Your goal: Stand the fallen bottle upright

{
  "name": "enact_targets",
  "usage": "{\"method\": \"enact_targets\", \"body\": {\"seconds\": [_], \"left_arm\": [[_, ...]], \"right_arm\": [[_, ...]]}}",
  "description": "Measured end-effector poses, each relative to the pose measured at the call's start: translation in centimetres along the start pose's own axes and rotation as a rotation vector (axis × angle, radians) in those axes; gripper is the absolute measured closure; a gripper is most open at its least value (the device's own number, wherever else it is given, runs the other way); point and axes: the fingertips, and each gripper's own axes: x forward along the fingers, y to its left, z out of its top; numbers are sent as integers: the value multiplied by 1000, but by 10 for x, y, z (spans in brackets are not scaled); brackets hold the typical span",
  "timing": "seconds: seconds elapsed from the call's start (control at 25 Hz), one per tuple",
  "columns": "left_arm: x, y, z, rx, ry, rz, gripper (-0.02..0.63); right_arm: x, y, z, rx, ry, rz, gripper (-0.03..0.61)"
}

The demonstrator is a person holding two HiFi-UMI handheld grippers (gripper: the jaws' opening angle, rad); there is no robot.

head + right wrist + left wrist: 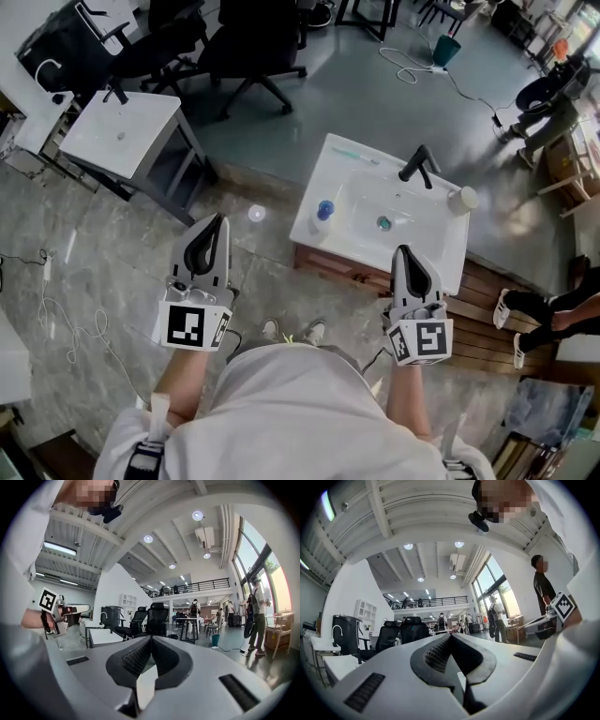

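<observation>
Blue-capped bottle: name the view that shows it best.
The head view. It looks down on the blue-capped bottle at the left end of the white sink. The left gripper view and the right gripper view point out across the room and show none of it.

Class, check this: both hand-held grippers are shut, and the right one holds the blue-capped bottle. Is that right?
No. The right hand-held gripper is shut but holds nothing: the right gripper view shows its jaws together, empty. The blue-capped bottle sits on the white basin, per the head view.
</observation>
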Motion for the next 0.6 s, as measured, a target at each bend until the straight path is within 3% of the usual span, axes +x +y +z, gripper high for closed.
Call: {"method": "enact_targets", "body": {"seconds": [0.6], "left_arm": [[14,-15,1,10,-18,-42,595]], "right_arm": [[-3,-5,3,10,-23,-18,541]]}}
